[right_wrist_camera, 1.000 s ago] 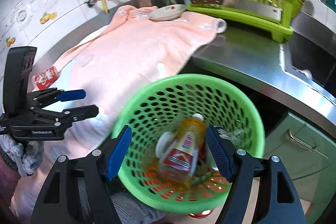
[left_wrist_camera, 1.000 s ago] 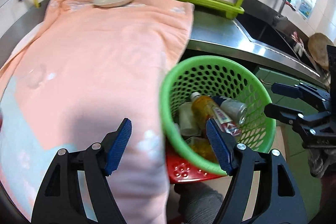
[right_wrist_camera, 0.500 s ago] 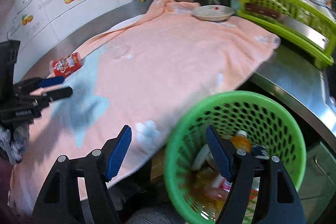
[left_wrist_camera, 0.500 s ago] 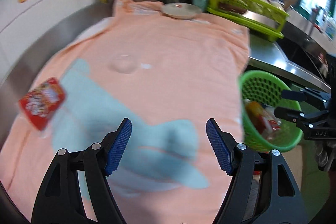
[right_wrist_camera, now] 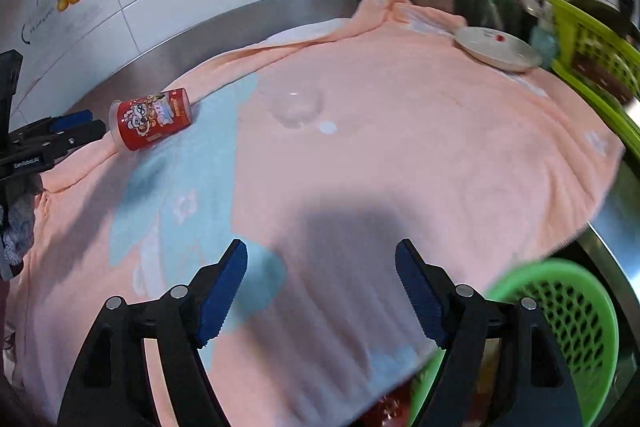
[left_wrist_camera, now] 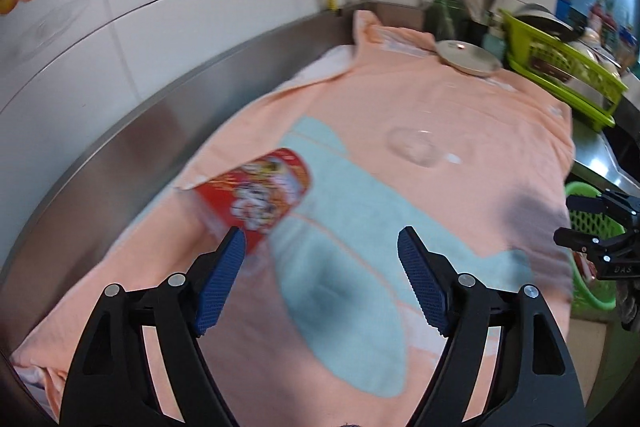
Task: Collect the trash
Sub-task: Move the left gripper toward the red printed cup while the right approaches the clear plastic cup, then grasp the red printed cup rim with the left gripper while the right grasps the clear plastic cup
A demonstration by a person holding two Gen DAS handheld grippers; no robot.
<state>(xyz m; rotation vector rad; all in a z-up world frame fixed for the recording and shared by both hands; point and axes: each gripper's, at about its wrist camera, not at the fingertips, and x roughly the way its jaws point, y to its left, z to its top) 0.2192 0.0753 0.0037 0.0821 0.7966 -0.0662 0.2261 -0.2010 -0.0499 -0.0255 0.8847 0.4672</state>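
Fingers (left_wrist_camera: 224, 279) spread near red cup (left_wrist_camera: 256, 195); label blurred.

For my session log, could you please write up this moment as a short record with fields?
surface: peach towel with a light blue patch, spread over a steel counter
trash left: red snack cup lying on its side on the towel; a clear plastic lid lying further along
bin: green basket beyond the counter edge
left claw: open, empty, close to the cup
right claw: open, empty, over the towel
other: plate; green dish rack
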